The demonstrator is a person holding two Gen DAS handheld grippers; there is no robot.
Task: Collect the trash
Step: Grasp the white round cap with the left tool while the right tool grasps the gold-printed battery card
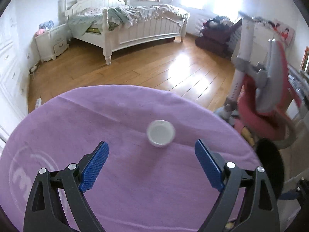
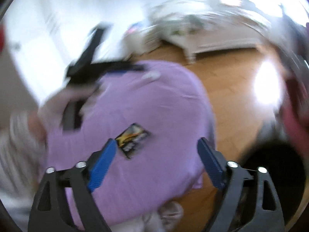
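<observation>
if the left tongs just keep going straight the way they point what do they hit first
Most likely the white cup, standing open side up on the purple tablecloth just ahead of the open left tongs, slightly right of centre. Depth is hard to judge through the fisheye.

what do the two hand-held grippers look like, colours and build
Both match. The left hand-held gripper and right hand-held gripper each have two black plastic arms with triangular cut-outs and round silver pivot bolts, ending in flat blue fingers with a fine textured grip surface. No cables or markings show.
</observation>
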